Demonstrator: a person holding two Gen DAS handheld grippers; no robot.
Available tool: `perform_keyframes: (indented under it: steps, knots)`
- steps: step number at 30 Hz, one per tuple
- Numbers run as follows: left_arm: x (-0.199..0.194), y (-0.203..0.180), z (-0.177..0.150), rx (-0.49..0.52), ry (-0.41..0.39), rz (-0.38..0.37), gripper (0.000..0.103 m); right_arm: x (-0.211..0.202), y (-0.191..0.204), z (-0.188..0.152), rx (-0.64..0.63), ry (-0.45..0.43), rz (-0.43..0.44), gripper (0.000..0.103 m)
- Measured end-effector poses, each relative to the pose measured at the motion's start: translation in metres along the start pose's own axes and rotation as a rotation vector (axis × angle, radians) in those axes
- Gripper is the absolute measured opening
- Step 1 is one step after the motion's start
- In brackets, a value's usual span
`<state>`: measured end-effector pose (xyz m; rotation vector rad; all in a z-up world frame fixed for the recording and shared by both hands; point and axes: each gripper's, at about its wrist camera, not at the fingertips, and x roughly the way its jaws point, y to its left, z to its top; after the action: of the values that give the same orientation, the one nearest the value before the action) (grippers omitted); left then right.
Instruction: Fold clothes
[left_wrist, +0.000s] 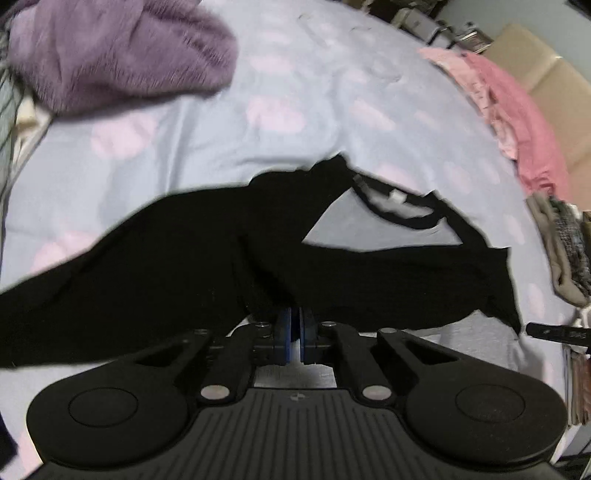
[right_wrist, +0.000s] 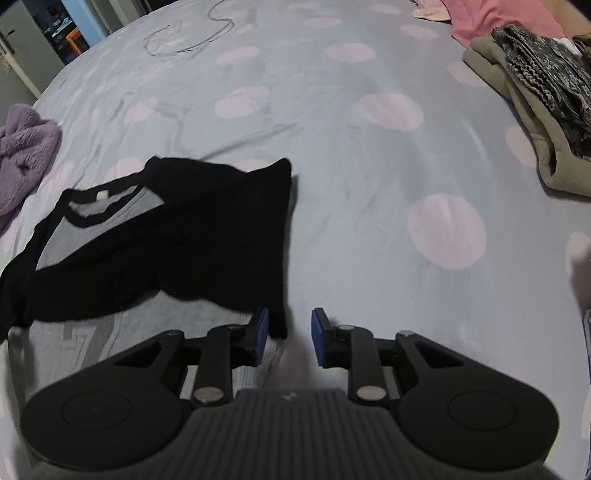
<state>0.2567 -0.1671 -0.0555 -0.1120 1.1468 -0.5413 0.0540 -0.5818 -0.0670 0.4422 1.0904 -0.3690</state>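
Observation:
A black shirt with a grey front panel lies crumpled on the pale blue spotted bed sheet. My left gripper is shut on a fold of the shirt's black fabric at its near edge, blue pads pressed together. In the right wrist view the same shirt lies left of centre, collar to the left. My right gripper stands open just over the sheet. A corner of the black sleeve lies beside its left pad, and the pads are not pressing on it.
A purple fluffy garment lies at the far left. Pink clothes and a stack of olive and patterned folded clothes line the right side. A thin cable lies far back on the sheet. A cardboard box stands beyond the bed.

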Motion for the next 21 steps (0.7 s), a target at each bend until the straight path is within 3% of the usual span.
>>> perform_keyframes:
  steps: [3,8,17,21]
  knots:
    - [-0.017,0.008,0.005,0.036,0.004,0.029,0.002,0.001,0.000,-0.004,-0.009,0.005,-0.003,0.028]
    - [-0.006,0.026,-0.012,0.085,0.143,0.128,0.002,0.008,-0.010,-0.002,0.044,0.042,-0.001,0.028]
    - [-0.002,0.039,-0.025,0.026,0.087,0.104,0.002,0.006,0.005,0.007,0.053,-0.020,0.160,0.028]
    - [-0.006,0.043,-0.020,-0.017,0.062,0.089,0.003,0.024,0.012,0.013,0.053,-0.034,0.150,0.028]
